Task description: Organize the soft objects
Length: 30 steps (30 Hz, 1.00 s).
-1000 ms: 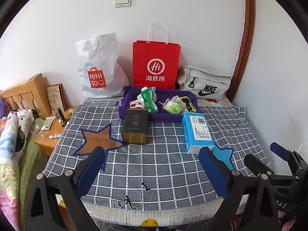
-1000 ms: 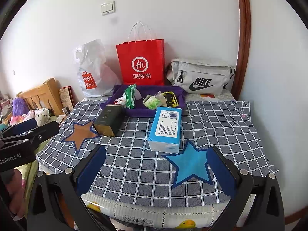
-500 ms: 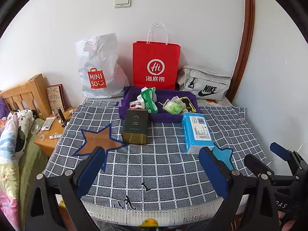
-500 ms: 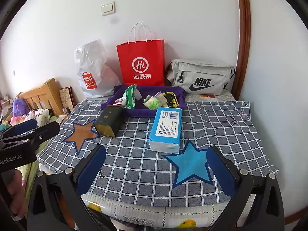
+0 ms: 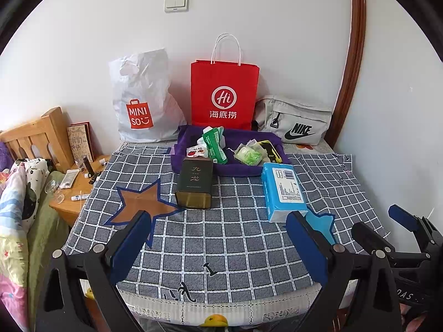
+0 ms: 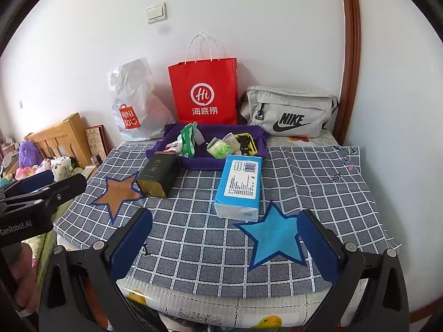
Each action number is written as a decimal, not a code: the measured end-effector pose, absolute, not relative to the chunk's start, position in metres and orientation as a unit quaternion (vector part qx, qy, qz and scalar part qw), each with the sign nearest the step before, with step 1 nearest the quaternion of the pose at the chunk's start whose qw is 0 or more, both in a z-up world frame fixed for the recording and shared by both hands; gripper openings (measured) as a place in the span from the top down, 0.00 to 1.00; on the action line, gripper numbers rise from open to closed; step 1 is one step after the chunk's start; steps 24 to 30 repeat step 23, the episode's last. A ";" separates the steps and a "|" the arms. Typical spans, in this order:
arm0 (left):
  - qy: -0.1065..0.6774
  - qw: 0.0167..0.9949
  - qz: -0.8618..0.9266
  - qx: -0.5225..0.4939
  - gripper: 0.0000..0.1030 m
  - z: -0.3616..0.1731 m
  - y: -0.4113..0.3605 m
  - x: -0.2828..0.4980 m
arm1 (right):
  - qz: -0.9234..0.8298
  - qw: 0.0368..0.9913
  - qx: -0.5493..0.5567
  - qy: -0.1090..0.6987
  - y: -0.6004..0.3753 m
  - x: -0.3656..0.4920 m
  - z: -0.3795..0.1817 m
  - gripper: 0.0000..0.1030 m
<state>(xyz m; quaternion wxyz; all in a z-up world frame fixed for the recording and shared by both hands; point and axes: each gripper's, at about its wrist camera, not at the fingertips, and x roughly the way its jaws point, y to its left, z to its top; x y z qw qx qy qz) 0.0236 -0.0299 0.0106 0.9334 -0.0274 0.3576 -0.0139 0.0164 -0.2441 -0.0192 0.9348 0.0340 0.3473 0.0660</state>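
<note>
A blue tissue pack point(image 5: 283, 191) point(image 6: 240, 186) lies on the checked cloth, its near end touching a blue star patch point(image 6: 274, 236). A dark tea tin point(image 5: 194, 182) point(image 6: 159, 173) lies next to a brown star patch point(image 5: 141, 203). A purple tray point(image 5: 180, 149) point(image 6: 193, 163) behind them holds a green packet point(image 5: 214, 145) and small soft packets. My left gripper point(image 5: 218, 244) is open and empty above the cloth's near edge. My right gripper point(image 6: 225, 244) is open and empty, short of the blue star.
A white Miniso bag point(image 5: 141, 99), a red paper bag point(image 5: 224, 94) and a grey Nike pouch point(image 5: 296, 124) stand against the back wall. A wooden nightstand point(image 5: 76, 193) with small items and bedding lie to the left. The wall is close on the right.
</note>
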 end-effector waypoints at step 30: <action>0.353 0.935 -0.017 -0.040 0.04 0.007 -0.026 0.037 | 0.071 0.936 0.032 0.344 -0.243 0.019 -0.018 0.00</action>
